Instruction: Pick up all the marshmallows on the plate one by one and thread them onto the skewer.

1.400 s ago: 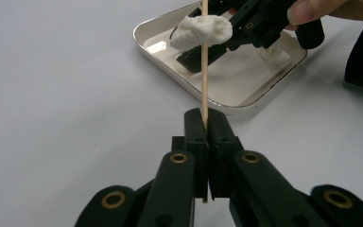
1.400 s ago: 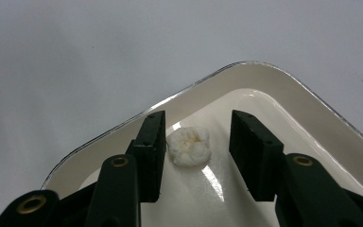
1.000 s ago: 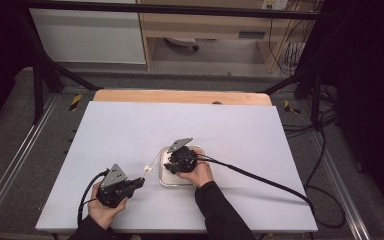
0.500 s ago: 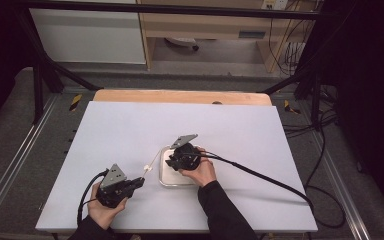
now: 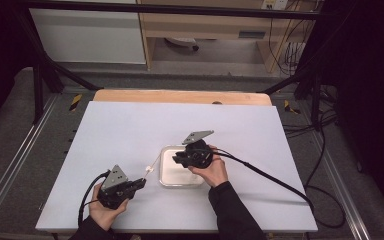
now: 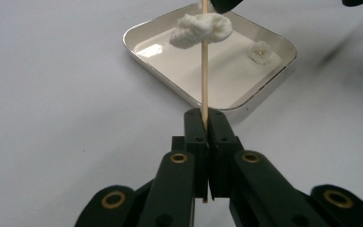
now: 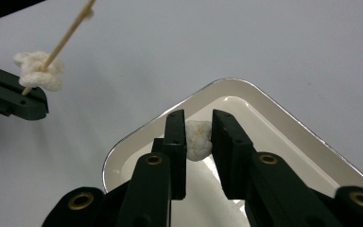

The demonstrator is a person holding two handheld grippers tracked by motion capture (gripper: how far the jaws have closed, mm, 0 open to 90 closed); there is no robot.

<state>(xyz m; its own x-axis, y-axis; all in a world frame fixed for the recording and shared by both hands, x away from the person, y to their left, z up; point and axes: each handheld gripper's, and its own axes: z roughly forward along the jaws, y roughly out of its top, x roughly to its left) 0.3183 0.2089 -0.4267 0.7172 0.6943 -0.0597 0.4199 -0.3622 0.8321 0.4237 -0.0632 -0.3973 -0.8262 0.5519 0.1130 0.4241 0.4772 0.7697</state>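
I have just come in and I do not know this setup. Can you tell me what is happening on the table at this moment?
A person works with a gripper in each hand. The left gripper is shut on a thin wooden skewer with one white puffy piece already threaded on it. The right gripper is down in a shallow white tray, its jaws around a second white piece; whether they pinch it yet is unclear. That piece probably goes on the skewer next.
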